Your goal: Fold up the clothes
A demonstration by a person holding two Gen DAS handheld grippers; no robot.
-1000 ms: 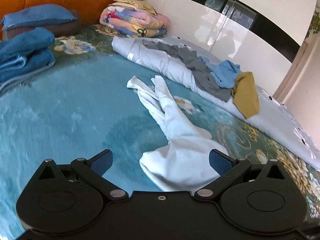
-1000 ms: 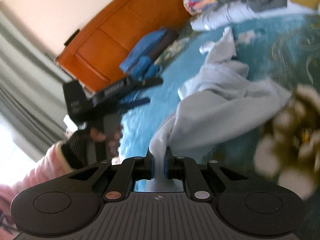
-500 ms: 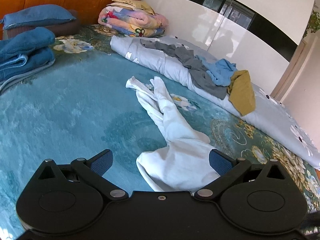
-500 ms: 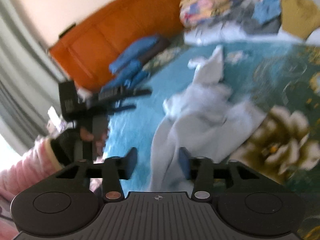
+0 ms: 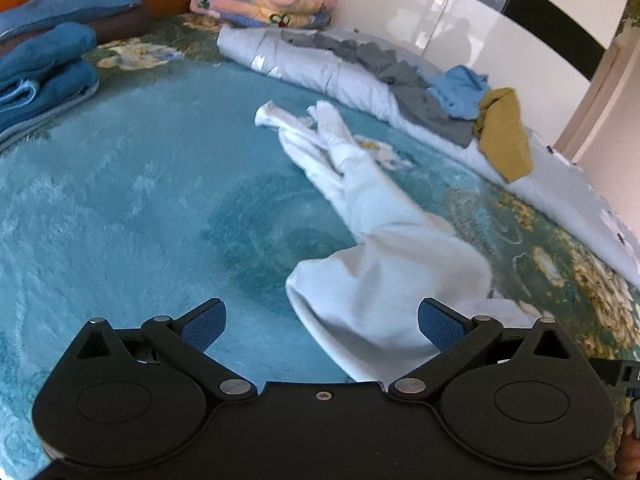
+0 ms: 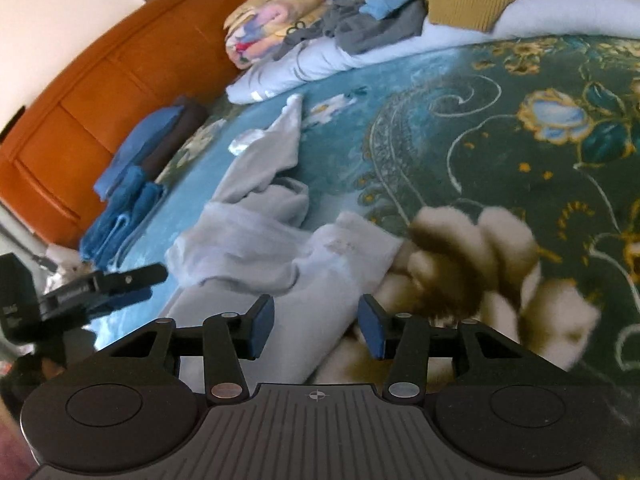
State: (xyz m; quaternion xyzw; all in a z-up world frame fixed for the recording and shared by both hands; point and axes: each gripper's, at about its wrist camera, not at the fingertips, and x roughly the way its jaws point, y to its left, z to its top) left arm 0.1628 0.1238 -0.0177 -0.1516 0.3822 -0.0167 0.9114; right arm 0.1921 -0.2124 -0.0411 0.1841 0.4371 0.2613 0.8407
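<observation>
my left tool (image 5: 322, 320) is spread wide, nothing pinched. my right tool (image 6: 316, 326) is parted too, pads off the cloth. the white garment (image 5: 376, 248) lies crumpled on the bed (image 5: 120, 200) (teal floral cover).

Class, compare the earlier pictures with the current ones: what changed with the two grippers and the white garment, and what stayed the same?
The right gripper, shut on the white garment a second ago, has let go; its jaws now stand apart and the cloth lies slack on the bed. The left gripper stayed open, holding nothing. The heap of clothes by the wall is unchanged.
</observation>
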